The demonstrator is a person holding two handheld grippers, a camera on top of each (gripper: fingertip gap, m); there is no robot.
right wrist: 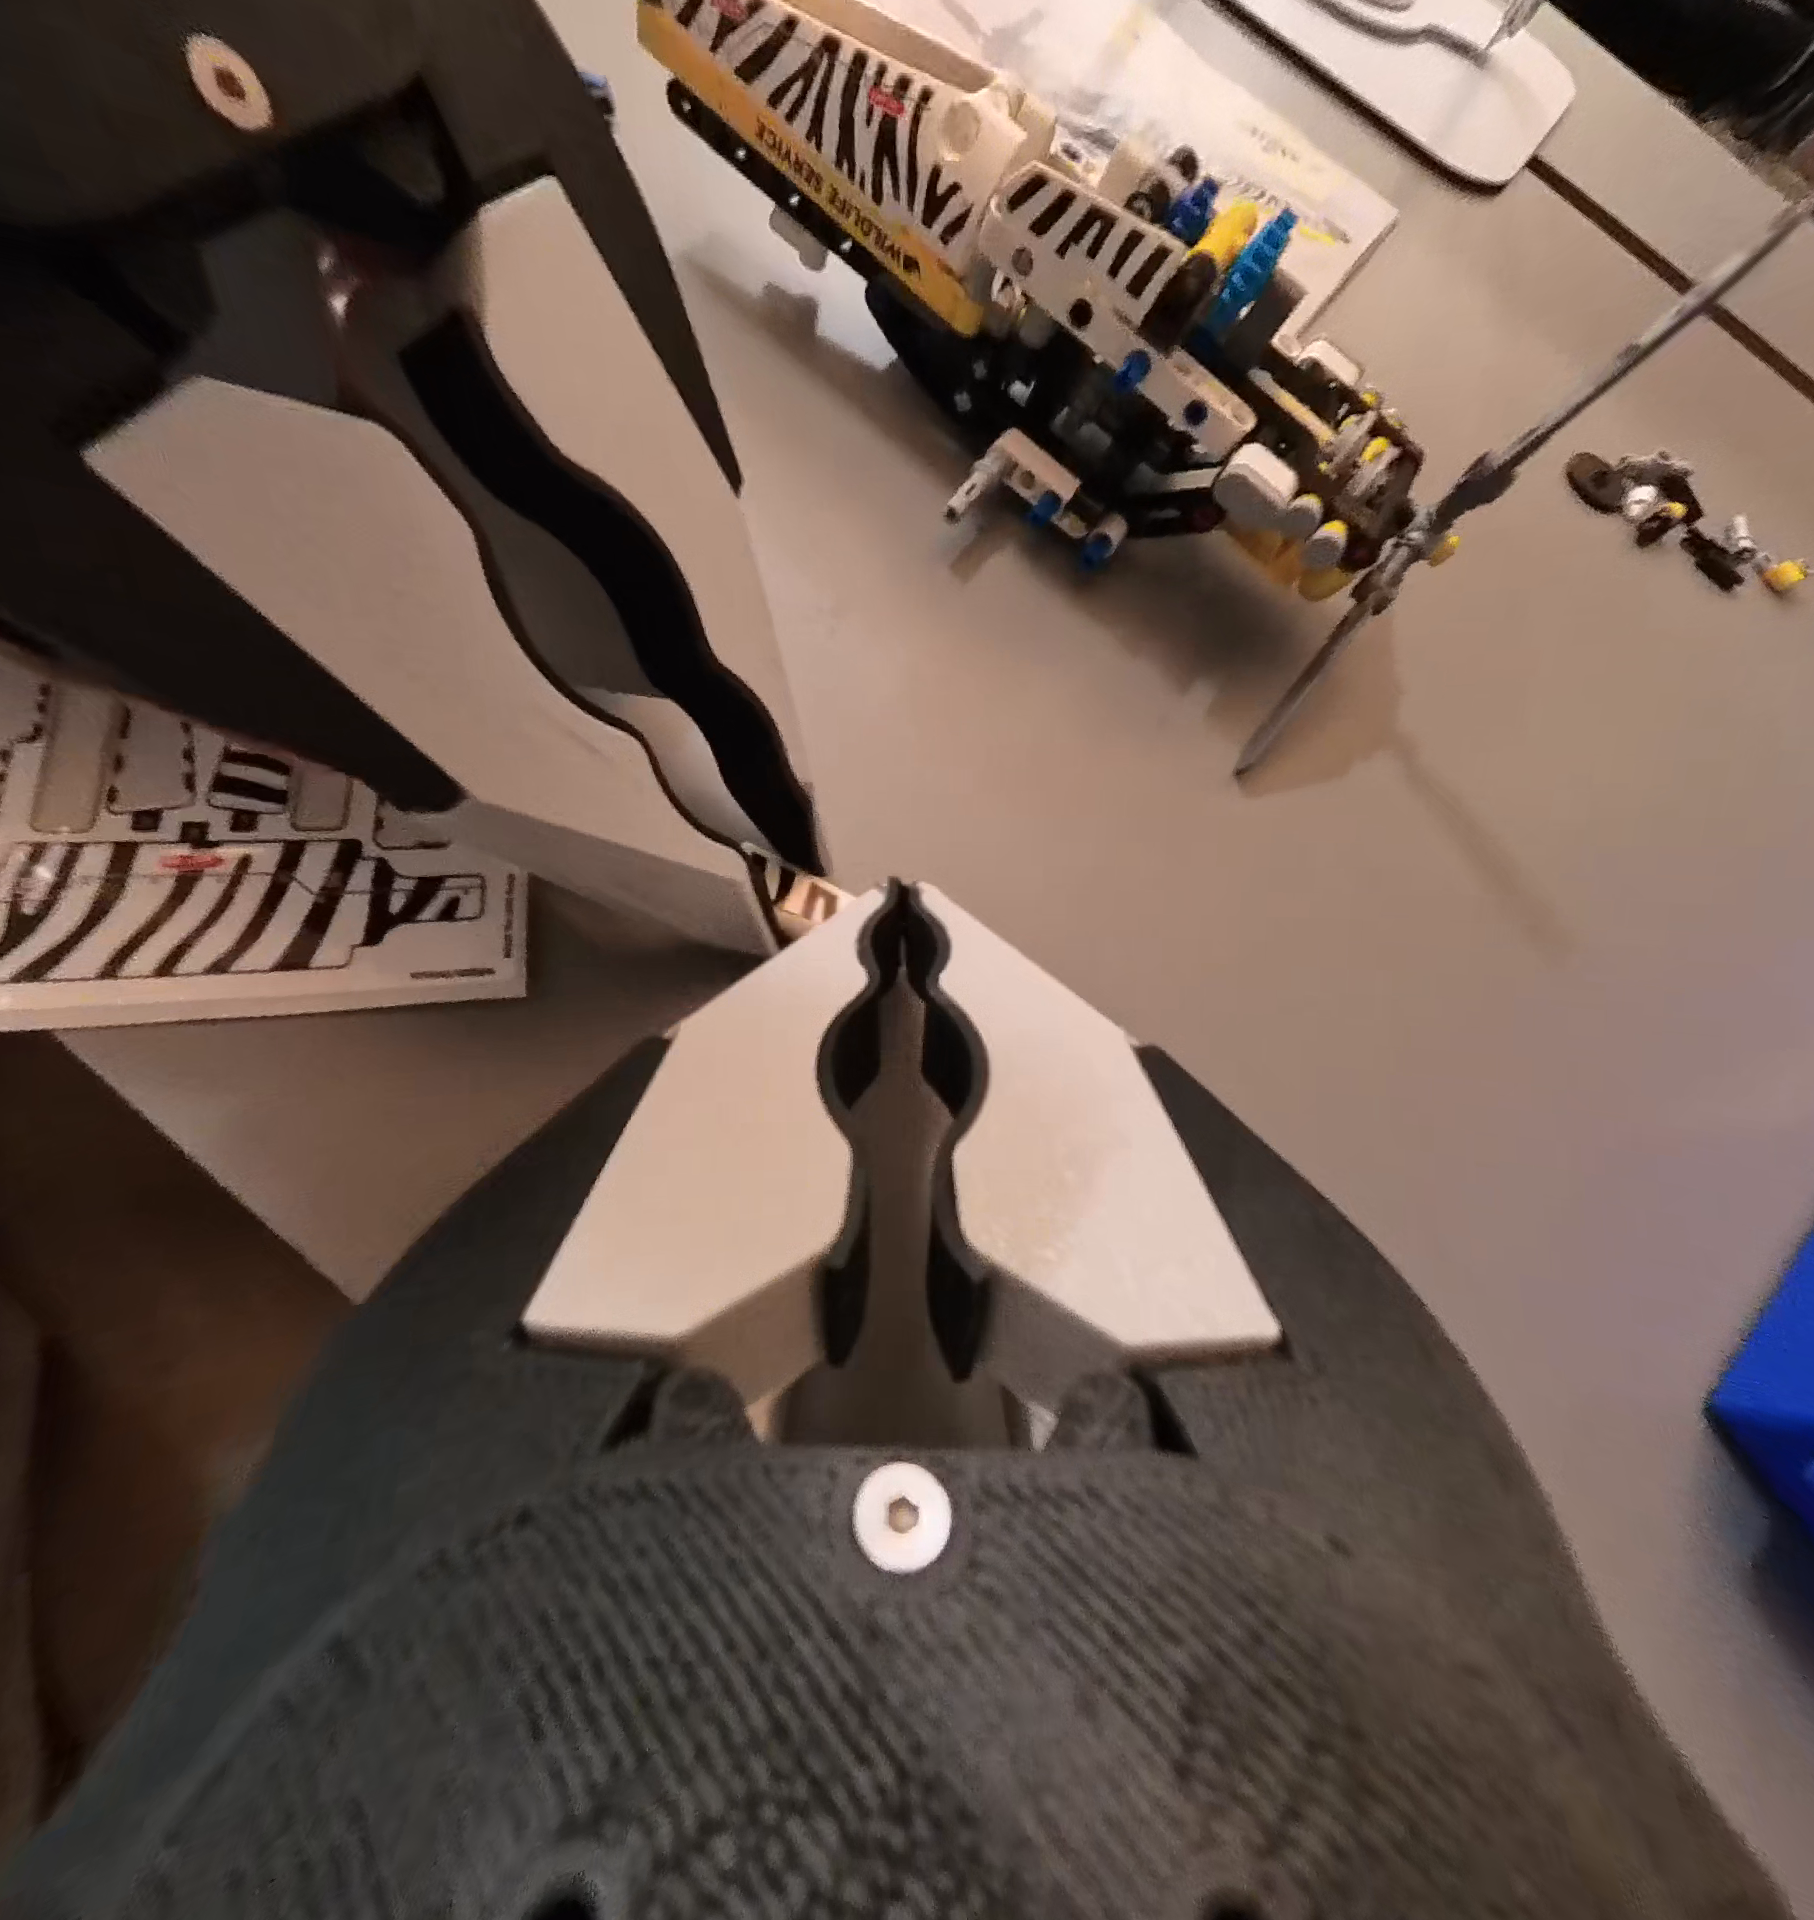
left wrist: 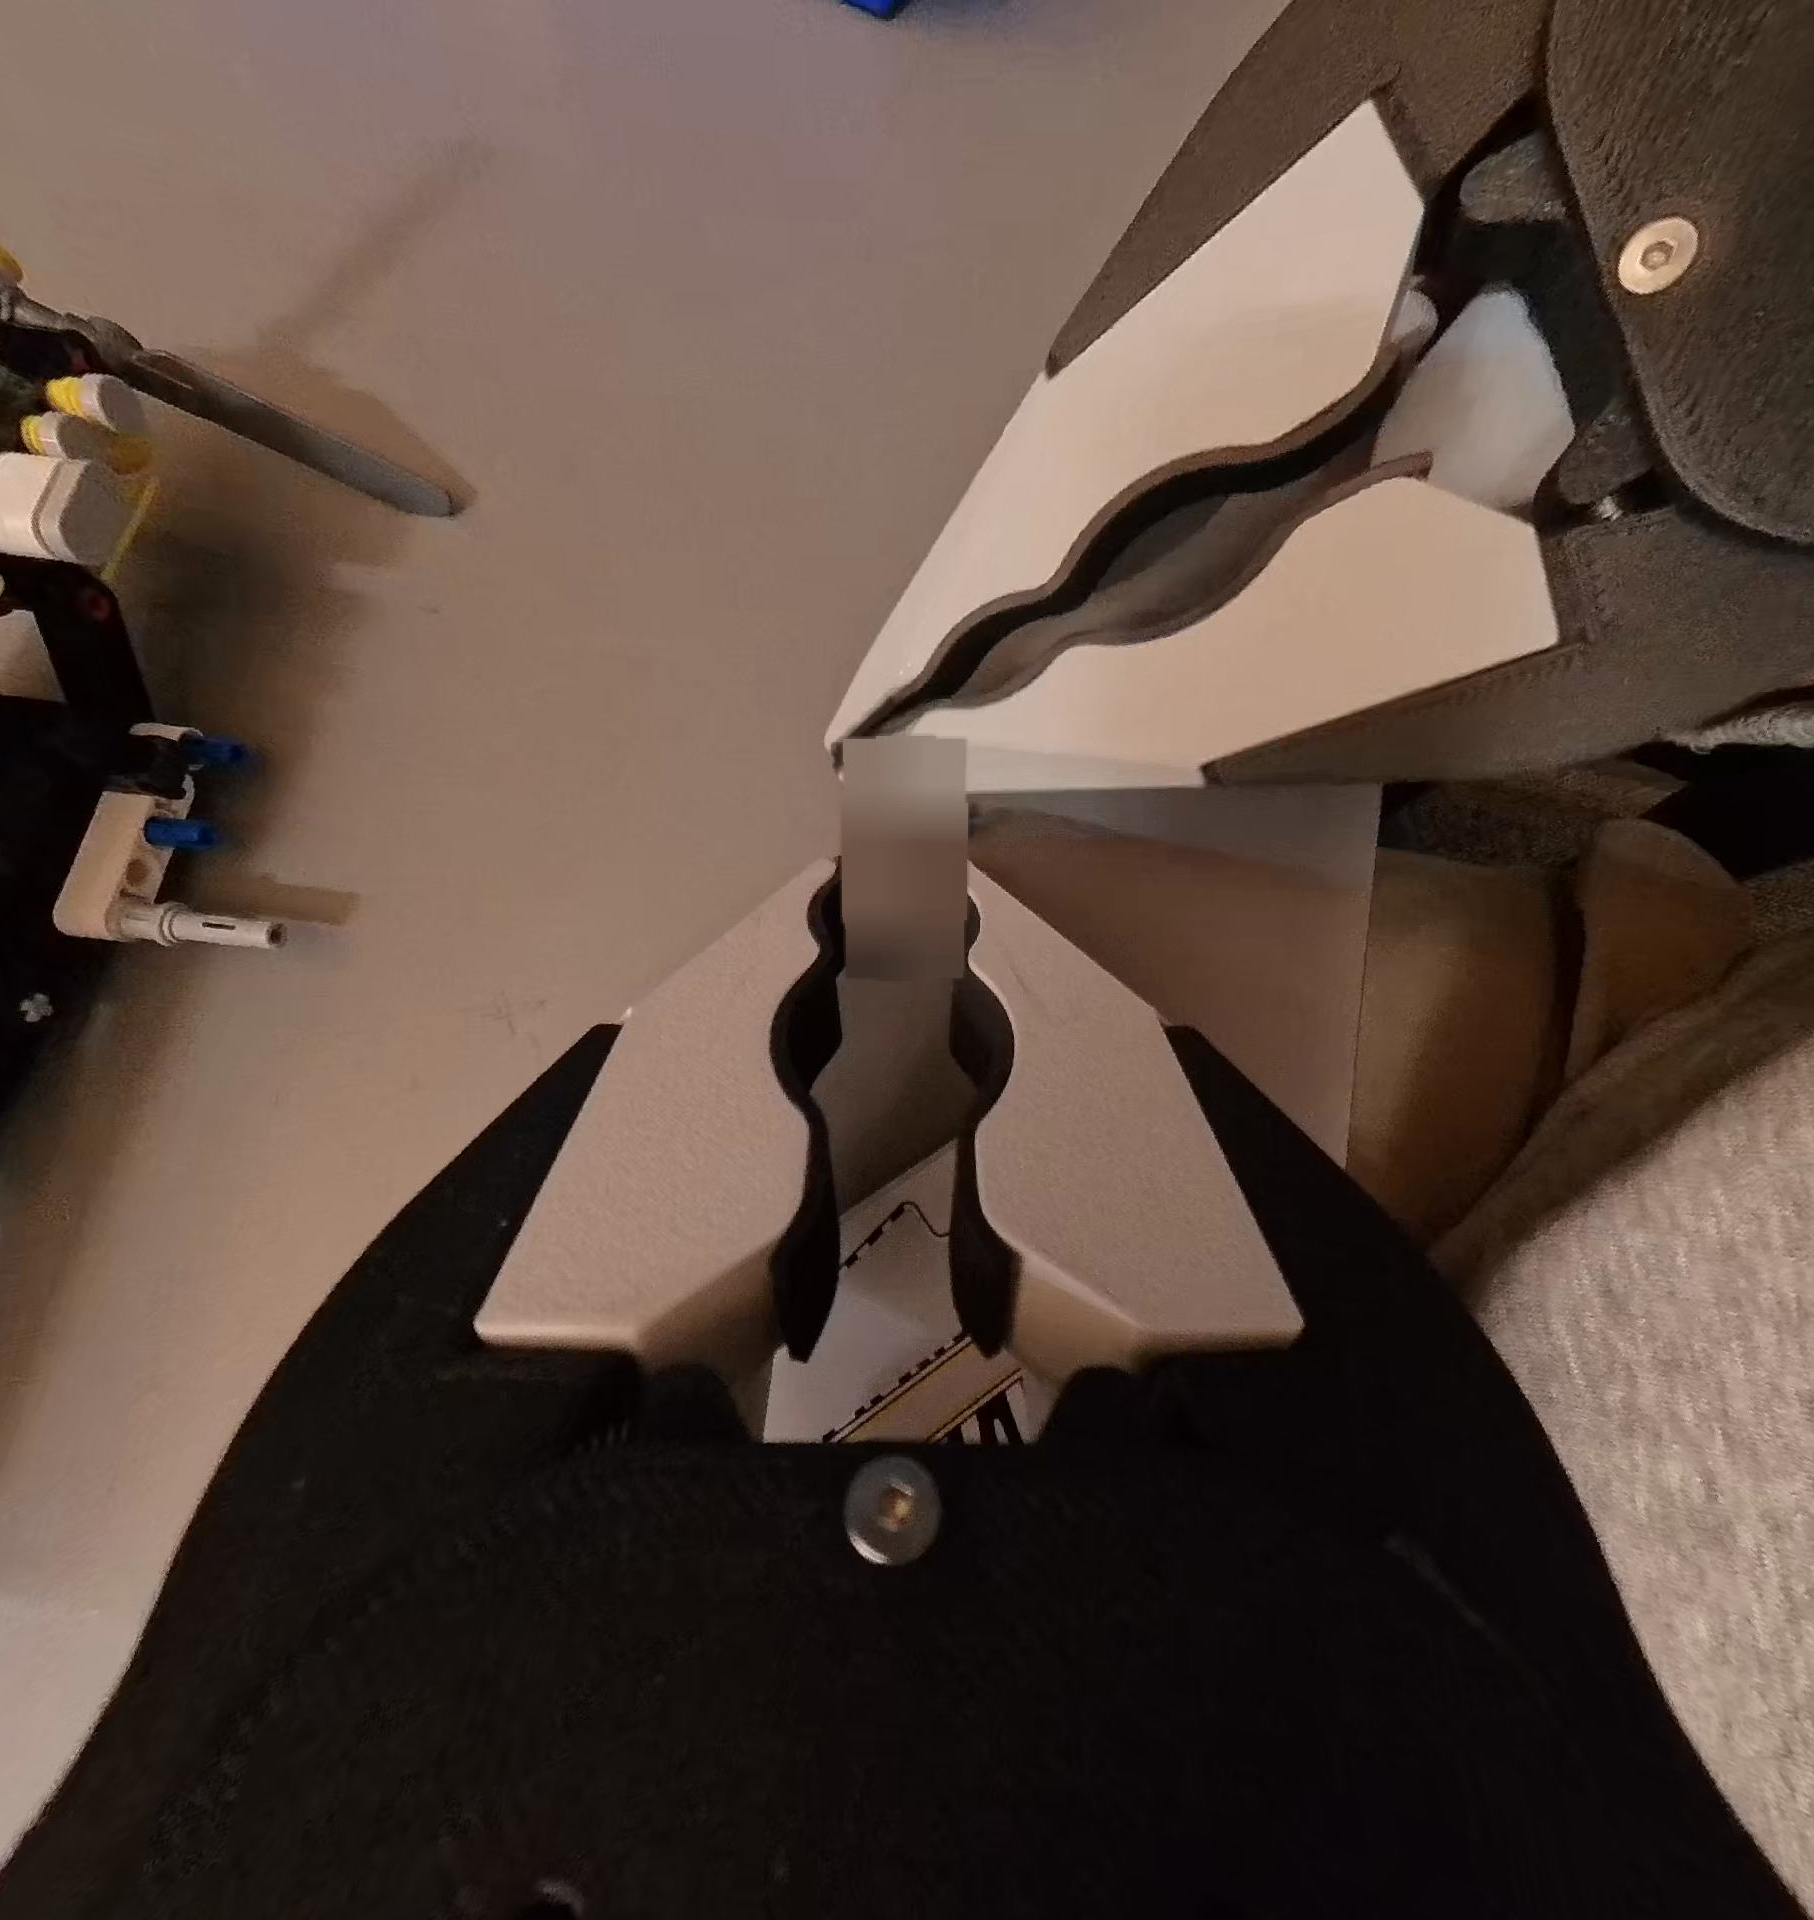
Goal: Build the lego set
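1. Your left gripper (left wrist: 898,914) is pinching a small zebra-striped sticker piece (right wrist: 804,896) at its fingertips, with the jaws clamped on it just off the table (left wrist: 622,416) edge.
2. Your right gripper (right wrist: 898,904) is sitting tip to tip with the left one, its jaws pressed together; whether they are catching the sticker's edge, you can't tell.
3. The lego helicopter (right wrist: 1038,301) is lying well apart, ahead and to the right of your right gripper, on the smooth grey table.
4. Its body is showing glossy white panels with black zebra stripes, a yellow side strip, and blue and yellow pins.
5. A thin grey rotor blade (right wrist: 1318,655) is slanting down to the tabletop.
6. The flat sticker sheet (right wrist: 207,914) is lying under your left gripper, at the table corner.
7. A rough-textured blue block (right wrist: 1796,1382) is sitting on your right.
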